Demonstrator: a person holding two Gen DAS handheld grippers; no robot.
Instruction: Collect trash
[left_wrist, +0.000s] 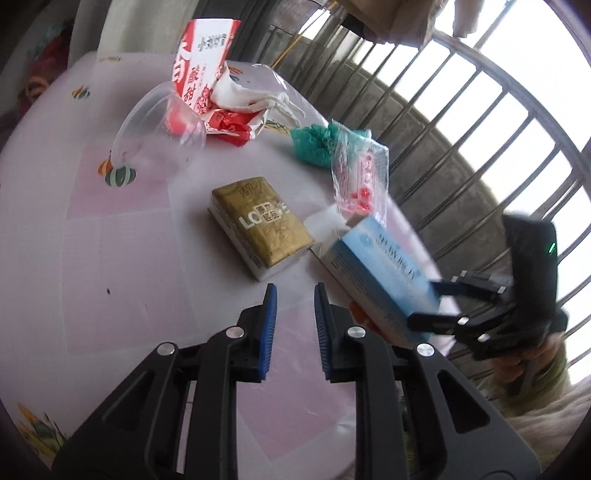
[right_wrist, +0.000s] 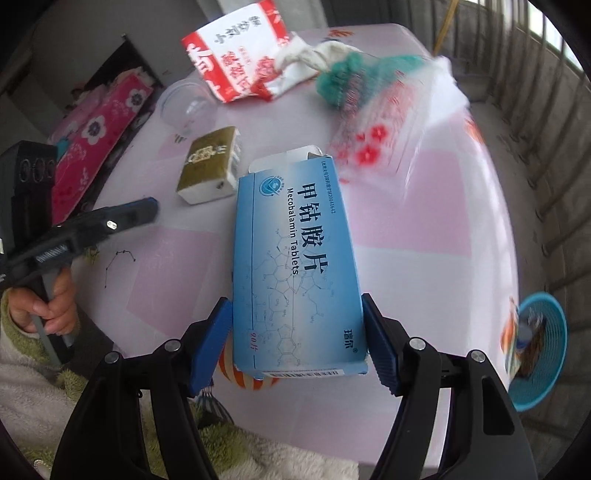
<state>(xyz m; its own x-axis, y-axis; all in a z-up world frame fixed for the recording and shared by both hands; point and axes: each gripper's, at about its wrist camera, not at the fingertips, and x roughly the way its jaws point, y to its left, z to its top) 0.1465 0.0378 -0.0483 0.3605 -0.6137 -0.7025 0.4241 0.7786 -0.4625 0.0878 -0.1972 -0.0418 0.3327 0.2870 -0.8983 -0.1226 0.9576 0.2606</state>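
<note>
My right gripper (right_wrist: 297, 328) is shut on a blue medicine box (right_wrist: 295, 266), held above the table with its end flap open; both also show in the left wrist view, the gripper (left_wrist: 432, 299) and the box (left_wrist: 376, 266). My left gripper (left_wrist: 295, 299) is open and empty, just short of a gold tissue pack (left_wrist: 258, 225). Farther back lie a clear plastic cup (left_wrist: 162, 125), a red-and-white carton (left_wrist: 207, 70), white crumpled paper (left_wrist: 251, 96), a green plastic bag (left_wrist: 314, 144) and a clear wrapper with red print (left_wrist: 360, 177).
The table has a pink-and-white cloth (left_wrist: 110, 266). A blue basket (right_wrist: 539, 350) with trash in it sits below the table's right edge. Metal railing (left_wrist: 480, 122) runs behind the table. A pink floral cloth (right_wrist: 99, 136) lies beyond the left edge.
</note>
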